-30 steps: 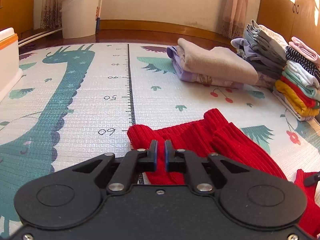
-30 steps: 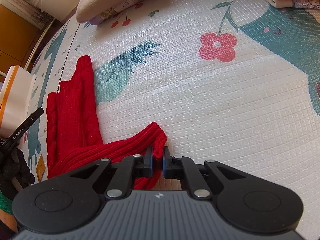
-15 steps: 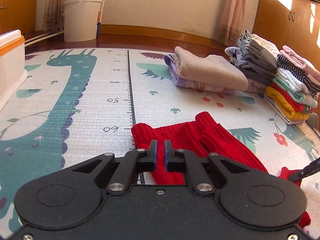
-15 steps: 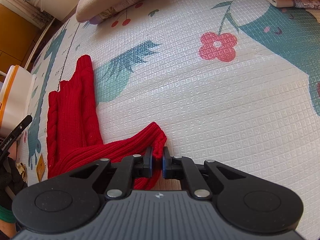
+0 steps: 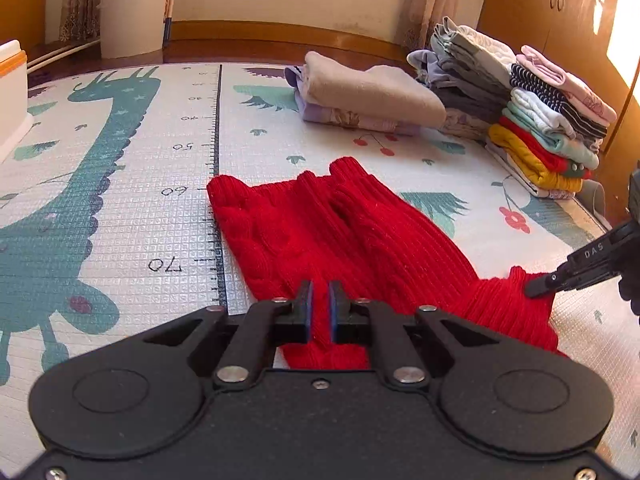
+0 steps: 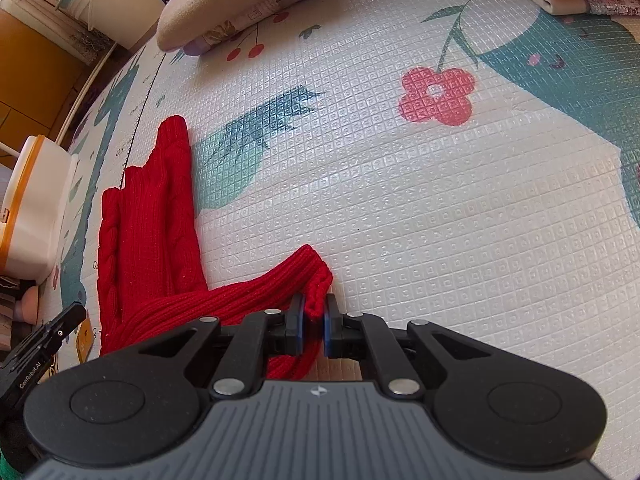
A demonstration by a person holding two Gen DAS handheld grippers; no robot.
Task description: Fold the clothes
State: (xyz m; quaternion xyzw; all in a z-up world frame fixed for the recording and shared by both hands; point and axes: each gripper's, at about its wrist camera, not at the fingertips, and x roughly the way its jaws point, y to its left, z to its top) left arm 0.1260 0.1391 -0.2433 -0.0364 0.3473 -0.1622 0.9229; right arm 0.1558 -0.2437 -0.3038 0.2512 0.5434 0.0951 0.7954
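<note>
A red knit sweater (image 5: 360, 240) lies flat on the printed play mat (image 5: 120, 208), its body stretching away from me. My left gripper (image 5: 321, 312) sits over the sweater's near hem, jaws nearly together with red knit filling the narrow gap. My right gripper (image 6: 314, 320) is shut on the ribbed cuff of a sleeve (image 6: 256, 300) that runs off to the left. In the left wrist view the right gripper (image 5: 538, 286) pinches that cuff at the far right. At the lower left of the right wrist view, the left gripper (image 6: 60, 328) sits by the sweater's corner.
A beige folded pile (image 5: 372, 96) lies at the back of the mat. Tall stacks of folded clothes (image 5: 544, 132) stand at the right edge. A white bucket (image 5: 132, 12) is on the wooden floor behind. A white and orange box (image 6: 36, 208) borders the mat's left side.
The left gripper has pulled back and risen, so more of the sweater shows in front of it. The right gripper stays still, shut on the cuff.
</note>
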